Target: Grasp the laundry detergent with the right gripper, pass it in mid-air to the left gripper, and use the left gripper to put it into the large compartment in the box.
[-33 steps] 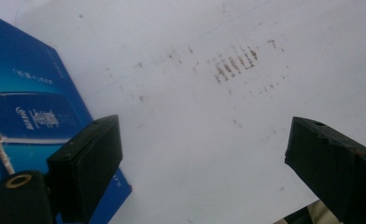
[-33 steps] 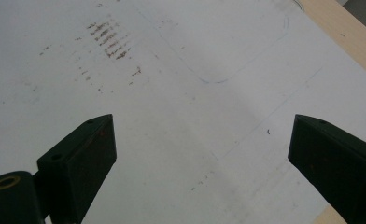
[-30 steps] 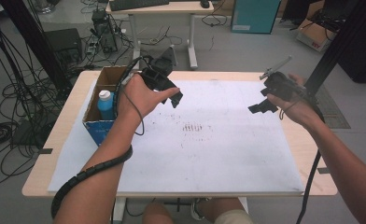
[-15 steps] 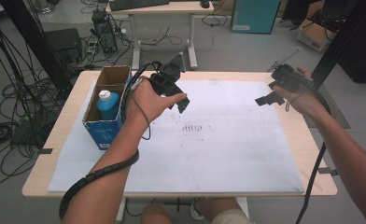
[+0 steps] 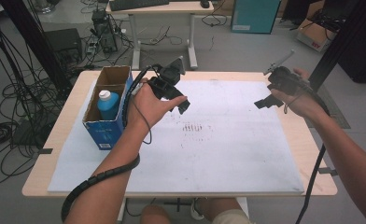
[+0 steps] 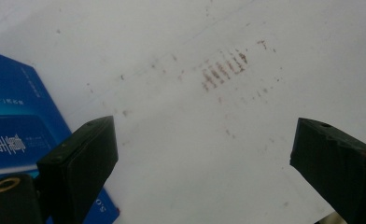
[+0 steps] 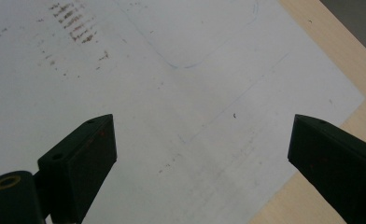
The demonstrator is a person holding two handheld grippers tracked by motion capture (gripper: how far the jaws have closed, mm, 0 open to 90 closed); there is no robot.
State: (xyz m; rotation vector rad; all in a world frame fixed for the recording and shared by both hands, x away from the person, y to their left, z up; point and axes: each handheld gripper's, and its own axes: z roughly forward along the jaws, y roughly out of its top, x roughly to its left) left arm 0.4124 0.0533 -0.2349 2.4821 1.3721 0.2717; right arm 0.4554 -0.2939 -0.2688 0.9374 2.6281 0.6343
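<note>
Both grippers gape wide and empty: the left gripper [image 5: 179, 103] hovers just beside the blue box [image 5: 107, 109], likely readying for its bottle [image 5: 108, 103], while the right gripper [image 5: 265, 100] waits apart.

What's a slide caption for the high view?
Both grippers held open above the white sheet, blue bottle upright in its box.

The table [image 5: 307, 140] has a light wood top with a smooth, matt face. A large white sheet [image 5: 218, 154] covers most of it; it looks like matt paper, a little dirty with brown smears [image 5: 196, 127]. The box [image 5: 107, 122] is cardboard, raw brown inside and printed blue outside with a slight gloss. The bottle [image 5: 108, 104] in it looks like smooth blue plastic with a white cap. Both grippers, left gripper [image 5: 177, 99] and right gripper [image 5: 270, 98], are matt black, plastic as it seems, with dull, slightly worn jaws.
</note>
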